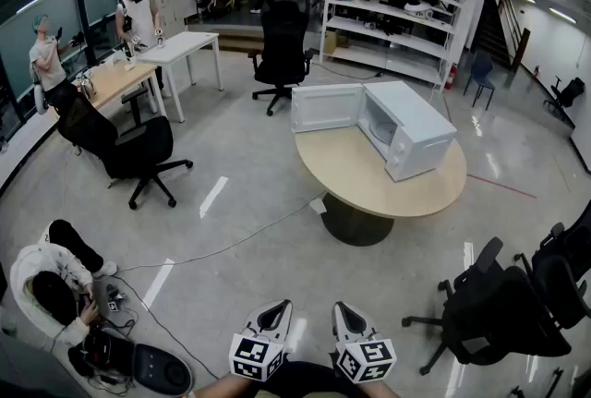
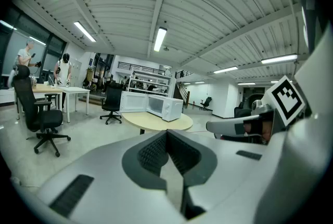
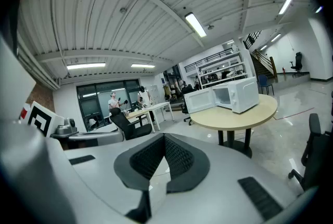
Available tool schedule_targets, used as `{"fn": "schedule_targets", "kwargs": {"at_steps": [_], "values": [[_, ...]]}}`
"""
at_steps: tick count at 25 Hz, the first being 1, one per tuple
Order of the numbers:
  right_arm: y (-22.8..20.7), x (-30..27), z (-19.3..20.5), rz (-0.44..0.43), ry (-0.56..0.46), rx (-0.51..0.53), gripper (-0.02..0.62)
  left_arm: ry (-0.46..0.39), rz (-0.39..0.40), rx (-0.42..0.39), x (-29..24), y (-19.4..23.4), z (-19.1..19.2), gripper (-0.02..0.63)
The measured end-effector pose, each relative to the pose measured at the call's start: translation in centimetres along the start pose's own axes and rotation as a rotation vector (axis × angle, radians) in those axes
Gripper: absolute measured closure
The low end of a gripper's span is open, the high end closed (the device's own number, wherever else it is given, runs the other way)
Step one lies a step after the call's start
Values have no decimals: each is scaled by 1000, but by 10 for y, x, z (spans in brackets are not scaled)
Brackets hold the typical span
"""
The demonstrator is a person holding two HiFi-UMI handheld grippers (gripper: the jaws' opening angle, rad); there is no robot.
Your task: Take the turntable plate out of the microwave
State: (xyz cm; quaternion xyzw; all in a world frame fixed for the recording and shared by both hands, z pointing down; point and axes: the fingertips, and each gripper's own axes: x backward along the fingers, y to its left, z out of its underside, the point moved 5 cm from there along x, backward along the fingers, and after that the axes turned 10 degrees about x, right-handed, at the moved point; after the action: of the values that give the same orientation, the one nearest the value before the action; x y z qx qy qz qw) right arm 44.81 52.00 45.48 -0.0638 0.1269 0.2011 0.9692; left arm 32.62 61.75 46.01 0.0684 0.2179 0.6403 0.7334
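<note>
Two closed, empty claws, left claw (image 1: pixel 275 307) and right claw (image 1: pixel 344 309), hung at 6 o'clock, well apart from the open microwave (image 1: pixel 406 124) at 1 o'clock, whose plate was too small to see; they should probably approach squarely and open first.

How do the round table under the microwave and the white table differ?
The round table has a beige top on one dark central pedestal; the white table is rectangular on thin corner legs. The round table stands nearer, bearing the open microwave; the white table stands farther back. Both stand on the pale floor.
</note>
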Motion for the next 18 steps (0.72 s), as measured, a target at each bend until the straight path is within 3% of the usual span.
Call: {"fn": "schedule_targets", "kwargs": {"at_steps": [11,18], "values": [[1,-75,0,13,63,-37,578,58,-15,44,-34,66,-14,560],[-3,-140,-27,27,75,-23,578,49,-4,53,-71,116,-52,560]]}}
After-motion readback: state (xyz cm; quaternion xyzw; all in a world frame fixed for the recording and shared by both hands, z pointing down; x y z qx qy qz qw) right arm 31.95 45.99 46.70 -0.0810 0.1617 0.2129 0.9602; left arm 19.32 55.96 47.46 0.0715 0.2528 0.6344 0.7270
